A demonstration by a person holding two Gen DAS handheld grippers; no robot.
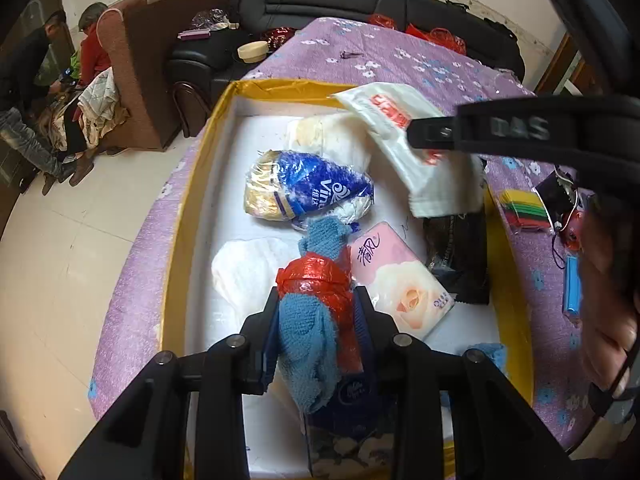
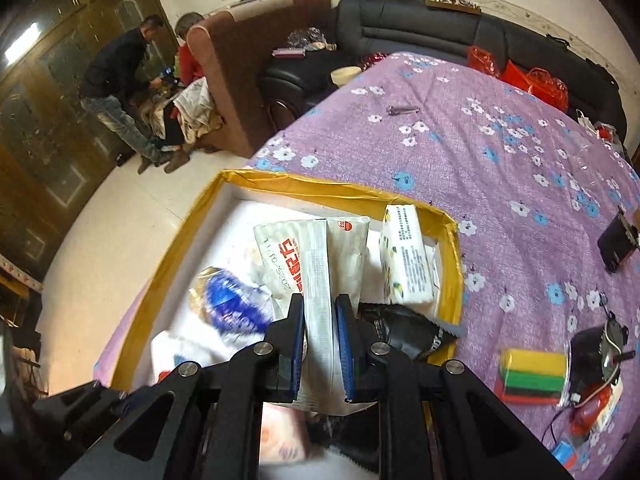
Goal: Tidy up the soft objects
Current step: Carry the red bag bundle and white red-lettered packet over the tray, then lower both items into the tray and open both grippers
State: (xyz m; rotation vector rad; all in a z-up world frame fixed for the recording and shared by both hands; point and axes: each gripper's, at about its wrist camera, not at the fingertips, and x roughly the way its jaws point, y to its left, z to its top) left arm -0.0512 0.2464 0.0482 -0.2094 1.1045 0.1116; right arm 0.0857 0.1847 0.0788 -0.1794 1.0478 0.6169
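A blue knitted cloth point(image 1: 310, 332), bound round its middle with crinkled red plastic, is clamped between the fingers of the left gripper point(image 1: 316, 304), which is tilted steeply down over the yellow-rimmed box point(image 1: 192, 184). A flat white packet with red print point(image 2: 320, 264) is pinched between the closed blue pads of the right gripper point(image 2: 320, 312), its free end extending beyond the fingertips above the box.

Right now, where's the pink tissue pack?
Left wrist view: the pink tissue pack lies flat in the yellow-edged box, right of the left hand-held gripper, beside a black packet.
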